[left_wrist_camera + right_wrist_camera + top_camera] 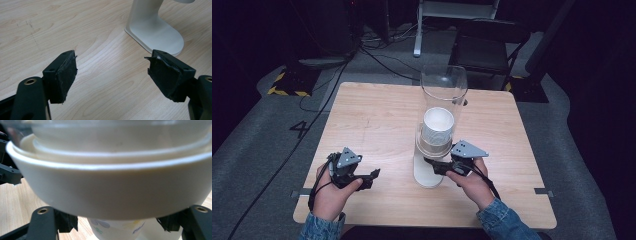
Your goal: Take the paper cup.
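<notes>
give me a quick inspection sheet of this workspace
surface: wooden table, faint scuff marks, otherwise bare
job's things: clear tube cup dispenser on a white stand; paper cup poking out below its white collar
clutter: nothing seen
grippers: left gripper open over bare table; right gripper jaws either side of the cup, contact unclear
cables: black cables on the floor beyond the table
surroundings: grey carpet, folding chair, dark backdrop
</notes>
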The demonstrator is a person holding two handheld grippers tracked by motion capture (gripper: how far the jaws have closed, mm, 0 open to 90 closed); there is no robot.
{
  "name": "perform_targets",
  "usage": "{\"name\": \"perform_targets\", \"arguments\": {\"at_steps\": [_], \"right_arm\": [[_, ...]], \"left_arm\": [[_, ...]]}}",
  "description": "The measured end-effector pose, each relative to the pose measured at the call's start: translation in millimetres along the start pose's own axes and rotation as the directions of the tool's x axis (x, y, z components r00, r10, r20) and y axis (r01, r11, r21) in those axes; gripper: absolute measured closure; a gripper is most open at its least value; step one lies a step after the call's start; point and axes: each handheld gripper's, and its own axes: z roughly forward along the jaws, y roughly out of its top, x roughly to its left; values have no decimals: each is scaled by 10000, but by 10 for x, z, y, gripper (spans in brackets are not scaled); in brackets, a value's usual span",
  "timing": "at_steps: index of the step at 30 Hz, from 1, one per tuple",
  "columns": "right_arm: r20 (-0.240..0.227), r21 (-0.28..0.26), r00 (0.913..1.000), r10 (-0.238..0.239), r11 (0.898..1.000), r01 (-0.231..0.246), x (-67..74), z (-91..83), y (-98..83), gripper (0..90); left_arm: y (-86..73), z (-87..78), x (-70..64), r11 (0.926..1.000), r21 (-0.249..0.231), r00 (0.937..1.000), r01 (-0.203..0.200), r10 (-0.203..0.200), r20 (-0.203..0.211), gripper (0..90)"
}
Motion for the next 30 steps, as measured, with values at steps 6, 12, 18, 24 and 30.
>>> {"name": "perform_targets", "arguments": {"at_steps": [6, 12, 18, 24, 30], "right_arm": [[65, -97, 9991, -424, 9990, 425, -16, 0, -26, 307], [150, -78, 9969, -769, 9970, 771, -26, 1, -37, 309], [180, -53, 9976, -666, 9978, 667, -28, 2, -47, 310], [230, 21, 9995, -238, 9997, 238, -8, -2, -60, 310], [57, 104, 9997, 255, 9996, -255, 15, -12, -65, 314]], "left_arm": [[3, 30, 3, 10000, 44, 10000, -58, 58, 22, 230], [2, 47, -3, 10000, 59, 10000, -8, 7, 53, 231], [5, 44, -4, 9999, 84, 9999, -88, 87, 60, 231], [5, 49, 2, 9998, 80, 9998, -182, 181, 32, 233], [20, 44, -8, 9996, 93, 9997, -261, 261, 40, 234]]}}
